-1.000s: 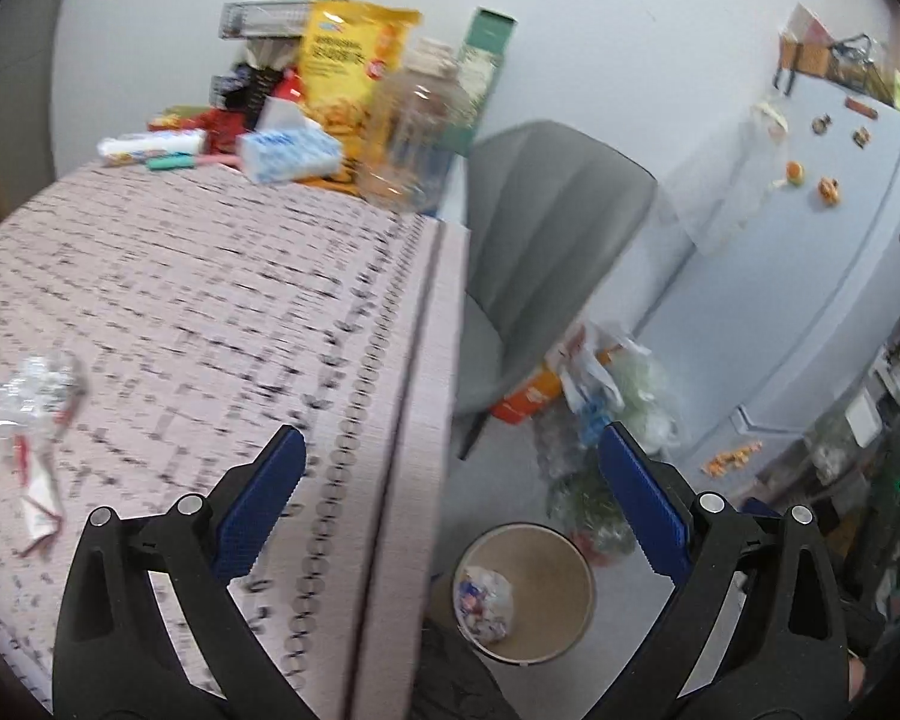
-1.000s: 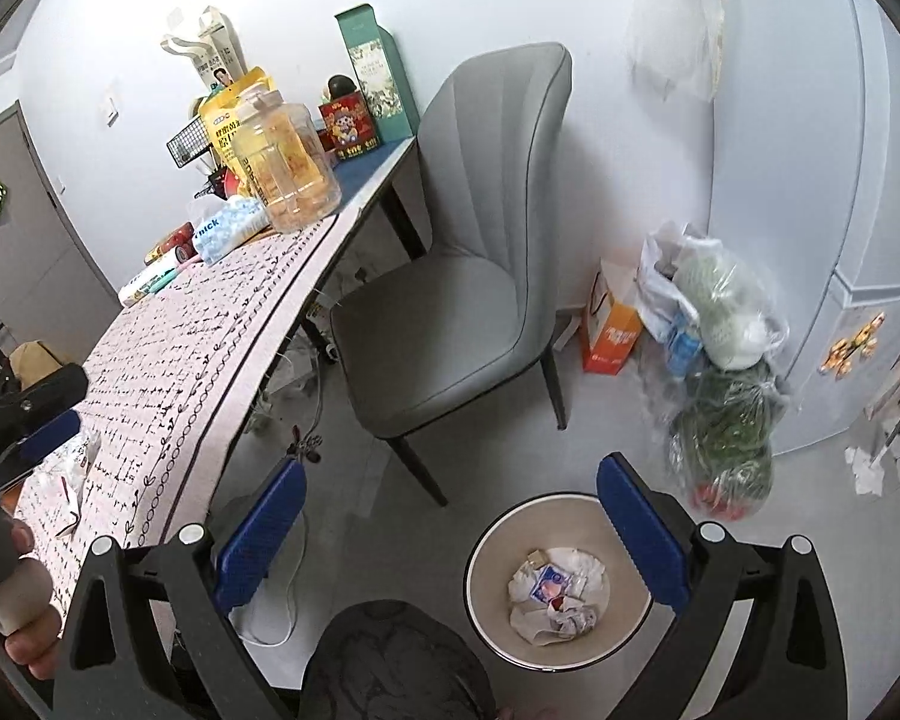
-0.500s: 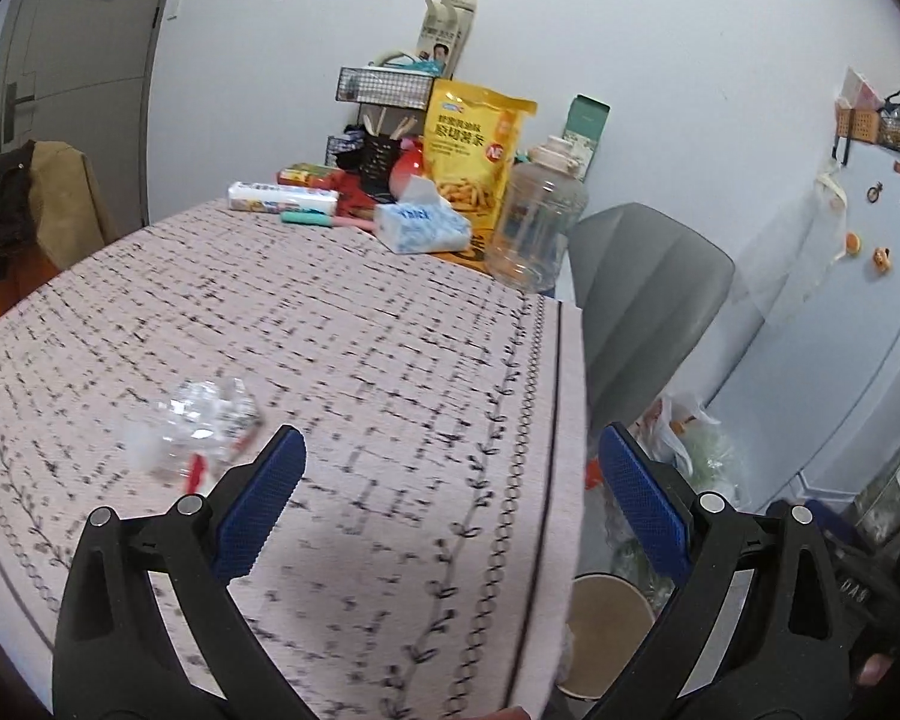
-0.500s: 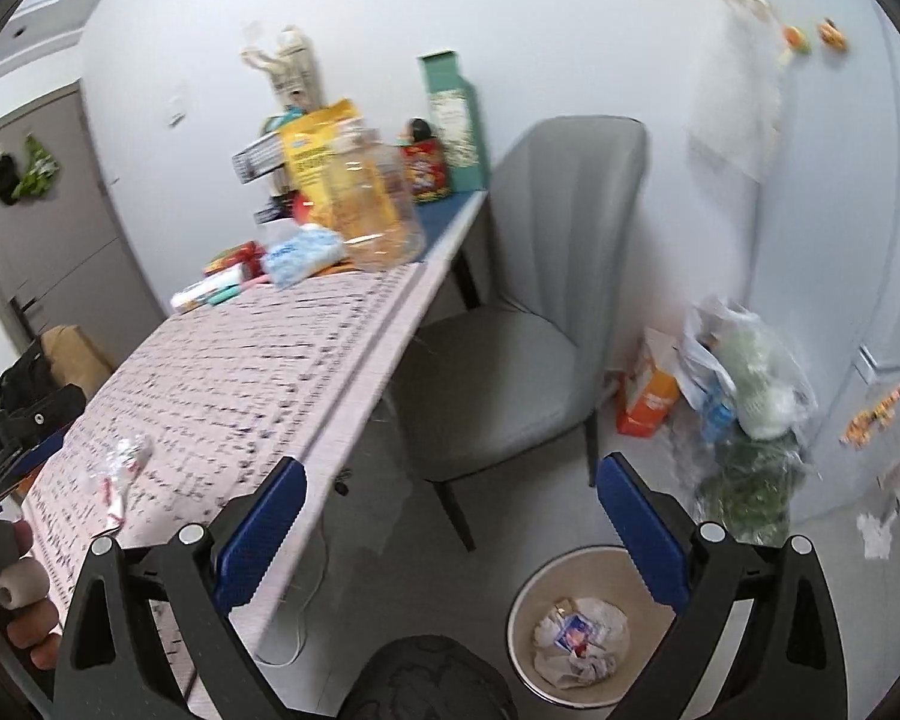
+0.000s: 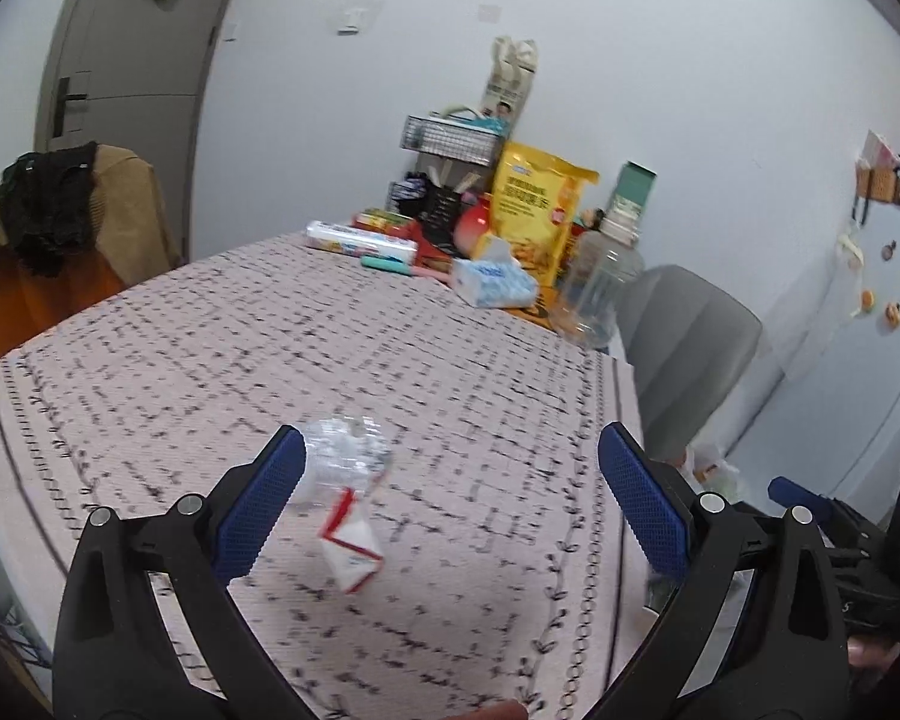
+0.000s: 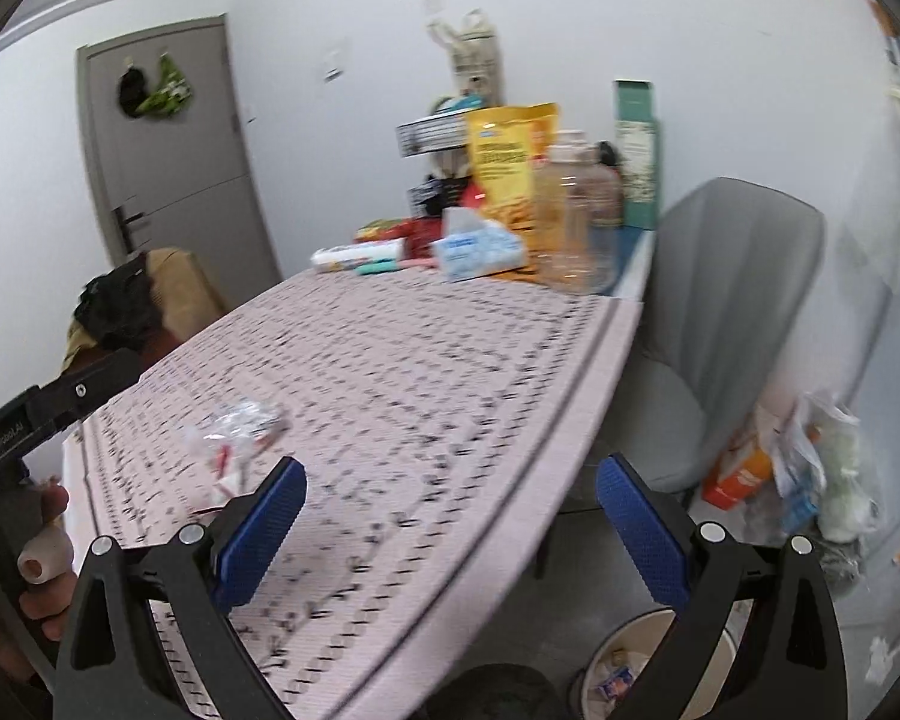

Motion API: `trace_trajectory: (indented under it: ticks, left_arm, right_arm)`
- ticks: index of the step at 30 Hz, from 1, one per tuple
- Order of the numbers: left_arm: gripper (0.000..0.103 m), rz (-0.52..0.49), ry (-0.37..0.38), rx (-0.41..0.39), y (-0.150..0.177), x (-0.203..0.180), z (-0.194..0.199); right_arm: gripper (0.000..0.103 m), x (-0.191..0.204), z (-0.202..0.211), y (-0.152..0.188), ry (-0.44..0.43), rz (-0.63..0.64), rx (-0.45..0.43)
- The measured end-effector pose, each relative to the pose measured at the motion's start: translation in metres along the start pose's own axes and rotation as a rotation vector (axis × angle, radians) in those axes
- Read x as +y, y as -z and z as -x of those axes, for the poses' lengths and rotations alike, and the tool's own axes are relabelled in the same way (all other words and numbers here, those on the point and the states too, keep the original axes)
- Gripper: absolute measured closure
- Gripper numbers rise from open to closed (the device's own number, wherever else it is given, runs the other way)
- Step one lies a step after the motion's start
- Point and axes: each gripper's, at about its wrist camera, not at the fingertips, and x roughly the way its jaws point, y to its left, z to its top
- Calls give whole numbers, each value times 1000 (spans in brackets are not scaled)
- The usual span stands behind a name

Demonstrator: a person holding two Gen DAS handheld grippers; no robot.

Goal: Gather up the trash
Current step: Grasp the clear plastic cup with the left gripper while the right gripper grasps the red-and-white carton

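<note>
one wrapper [image 5: 345, 504], one bin [image 6: 648, 669]

You're in a home dining corner: patterned cloth on the surface [image 5: 342, 360], snack bag [image 5: 534, 204], tissue pack [image 5: 493, 283], grey chair [image 6: 732, 300], fridge with magnets [image 5: 870, 324], door [image 6: 180, 156], trash bin [image 6: 624, 660] on floor.

A broad stretch of patterned tablecloth [image 5: 342, 360] lies bare between the near edge and the clutter at 12 o'clock, where a tissue pack [image 5: 493, 283], yellow bag [image 5: 537, 204] and clear jug [image 5: 600, 282] crowd the far end. At 3 o'clock, a grey chair [image 6: 726, 312] stands against the table's side.
</note>
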Motion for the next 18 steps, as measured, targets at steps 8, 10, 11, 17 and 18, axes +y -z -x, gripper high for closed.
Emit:
trace_trajectory:
  ticks: [8, 10, 11, 17, 18]
  left_arm:
    - [6, 51, -84, -15, 3, 57, 20]
    - [6, 64, -114, -12, 5, 74, 24]
    - [6, 70, -122, -10, 6, 79, 25]
    - [6, 136, -141, 18, 14, 119, 29]
    - [6, 141, -144, 23, 15, 123, 29]
  right_arm:
    - [8, 54, -24, 10, -70, 55, 87]
    - [8, 69, -31, 15, -87, 77, 106]
    - [8, 75, -34, 17, -92, 85, 115]
    - [12, 120, -58, 29, -135, 143, 175]
    - [13, 124, -62, 30, -140, 151, 182]
